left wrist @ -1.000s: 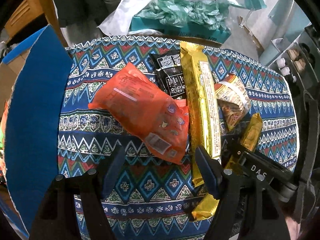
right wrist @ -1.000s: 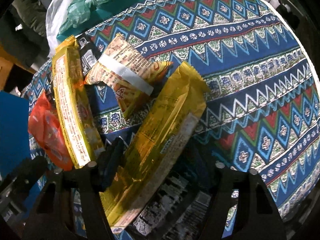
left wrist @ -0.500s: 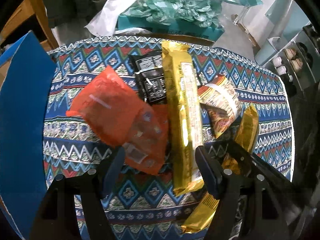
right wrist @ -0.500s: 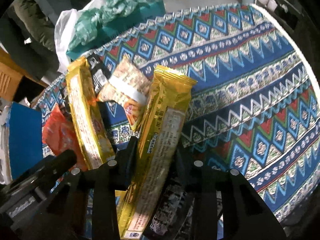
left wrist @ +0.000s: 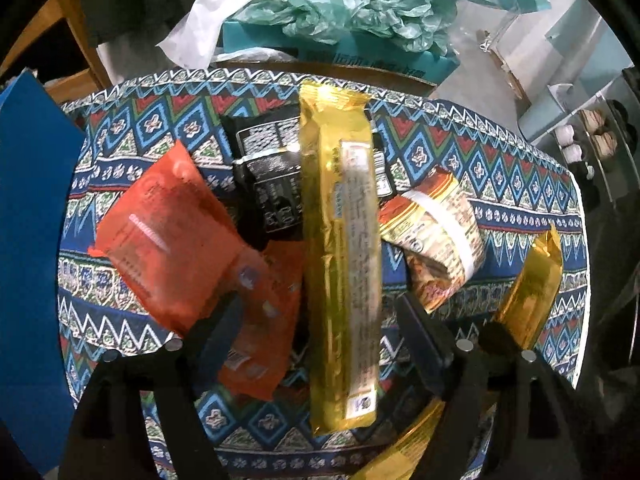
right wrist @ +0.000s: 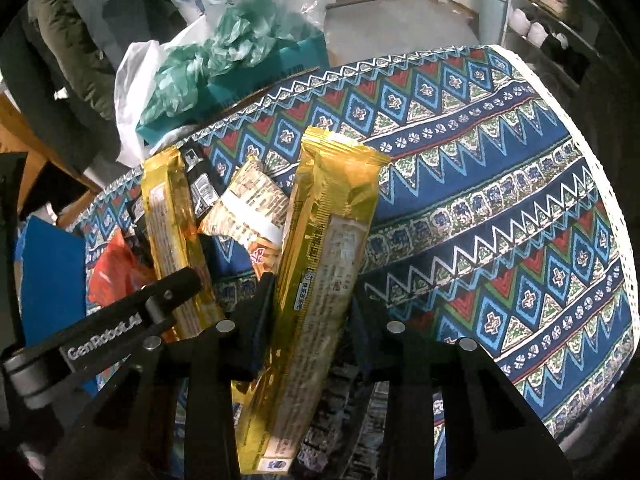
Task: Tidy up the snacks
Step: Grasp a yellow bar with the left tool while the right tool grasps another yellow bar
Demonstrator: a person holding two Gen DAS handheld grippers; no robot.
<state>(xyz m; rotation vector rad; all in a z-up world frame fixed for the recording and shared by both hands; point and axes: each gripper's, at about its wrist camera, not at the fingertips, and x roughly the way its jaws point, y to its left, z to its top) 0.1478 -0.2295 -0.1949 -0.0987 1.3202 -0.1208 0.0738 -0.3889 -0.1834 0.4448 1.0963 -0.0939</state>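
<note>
Right hand-held gripper closed on lifted gold packet, left hand-held gripper widening, two gold packets

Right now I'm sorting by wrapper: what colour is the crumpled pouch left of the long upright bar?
Orange-red pouch, clearest in the left wrist view.

Glossy foil and film wrappers on woven patterned cloth

We see the long gold packet shining like metallised foil — creased and mirror-bright — while the orange pouch is smoother plastic film with a softer sheen. The black packet looks glossy too. The cloth over the worktop is matt; each tool's fingers are matt black plastic.
</note>
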